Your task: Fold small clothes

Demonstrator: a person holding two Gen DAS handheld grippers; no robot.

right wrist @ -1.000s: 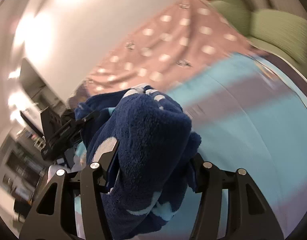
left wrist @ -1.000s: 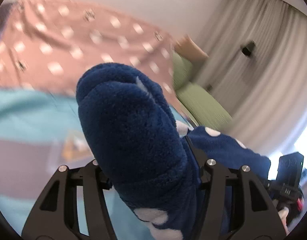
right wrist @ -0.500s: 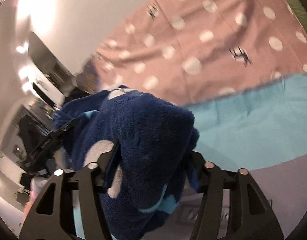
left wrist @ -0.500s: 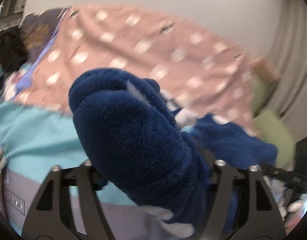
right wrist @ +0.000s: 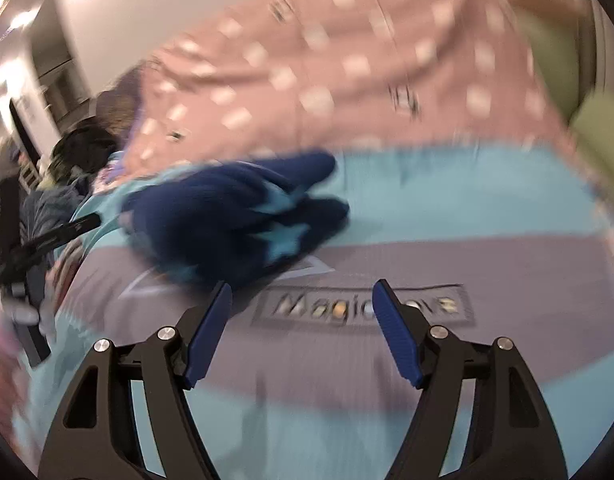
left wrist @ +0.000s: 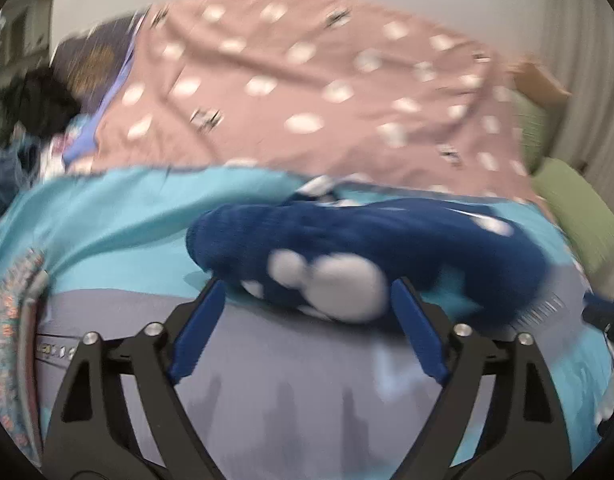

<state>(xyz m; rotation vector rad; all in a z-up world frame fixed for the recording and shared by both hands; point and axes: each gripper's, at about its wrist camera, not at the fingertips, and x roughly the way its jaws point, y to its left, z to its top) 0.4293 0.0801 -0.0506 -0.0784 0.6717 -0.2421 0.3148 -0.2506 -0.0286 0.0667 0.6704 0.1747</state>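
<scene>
My left gripper (left wrist: 305, 304) and right gripper (right wrist: 301, 306), jaws just spread apart and gripping nothing, hang over the bed (right wrist: 447, 208) beside the navy fleece garment (left wrist: 367, 248), which lies bunched on the turquoise cover just below the pink dotted blanket (left wrist: 307, 92). To fold it well, I judge, I should first pull it flat, then pinch two matching corners.

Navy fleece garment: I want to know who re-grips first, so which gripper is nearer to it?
Left. The left gripper has the garment at its open jaws' tips. The right gripper sits clear, garment ahead to its left.
</scene>
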